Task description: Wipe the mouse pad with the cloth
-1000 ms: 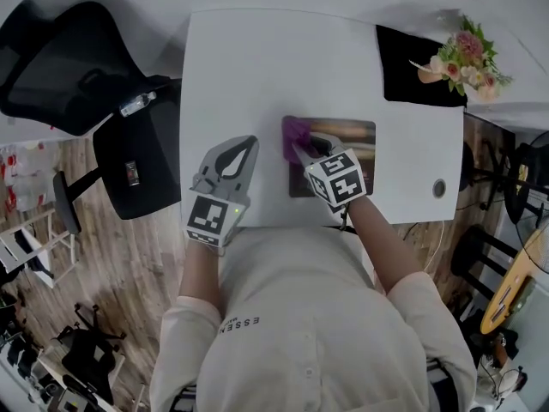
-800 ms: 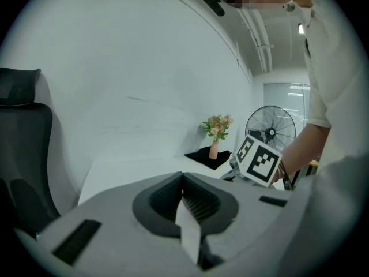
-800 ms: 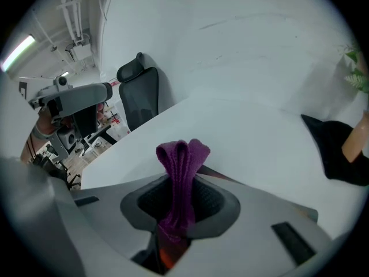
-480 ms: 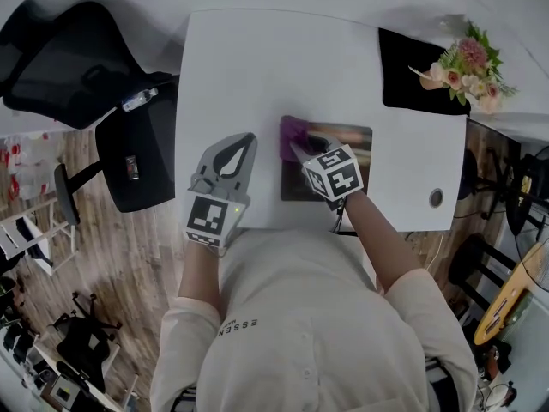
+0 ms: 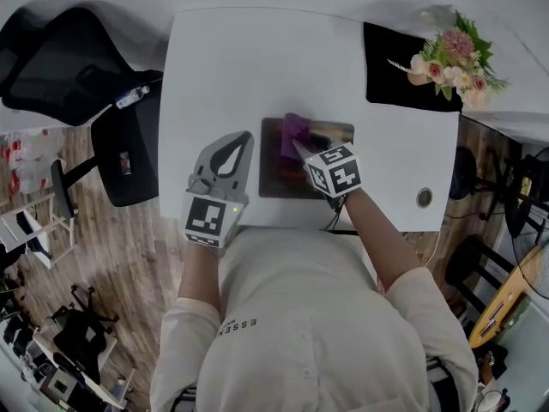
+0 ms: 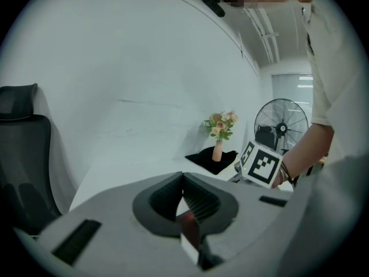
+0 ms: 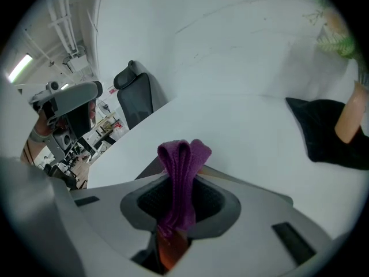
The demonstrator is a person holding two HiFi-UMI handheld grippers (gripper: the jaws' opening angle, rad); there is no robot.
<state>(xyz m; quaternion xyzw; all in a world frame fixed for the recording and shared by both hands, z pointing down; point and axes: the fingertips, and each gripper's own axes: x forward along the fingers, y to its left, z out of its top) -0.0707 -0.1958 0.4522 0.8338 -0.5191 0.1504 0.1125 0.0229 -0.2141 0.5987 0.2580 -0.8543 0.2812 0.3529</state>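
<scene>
A dark mouse pad point(image 5: 279, 174) lies on the white table point(image 5: 249, 67) near its front edge. My right gripper point(image 5: 300, 148) is shut on a folded purple cloth point(image 5: 294, 133) and holds it on the pad's far side, about mid-width. In the right gripper view the cloth point(image 7: 181, 172) stands pinched between the jaws of my right gripper point(image 7: 183, 184), with a corner of the pad point(image 7: 151, 167) behind it. My left gripper point(image 5: 233, 151) rests on the table just left of the pad. In the left gripper view, that gripper point(image 6: 183, 183) has its jaws shut on nothing.
A vase of flowers point(image 5: 450, 58) stands on a black mat point(image 5: 390, 75) at the table's far right. A round cable hole point(image 5: 424, 198) is near the right edge. A black office chair point(image 5: 77, 67) stands left of the table, and a floor fan point(image 6: 281, 126) to its right.
My right gripper and the purple cloth have shifted from the pad's far left corner toward its middle. My left gripper has stayed put; the head camera has drifted.
</scene>
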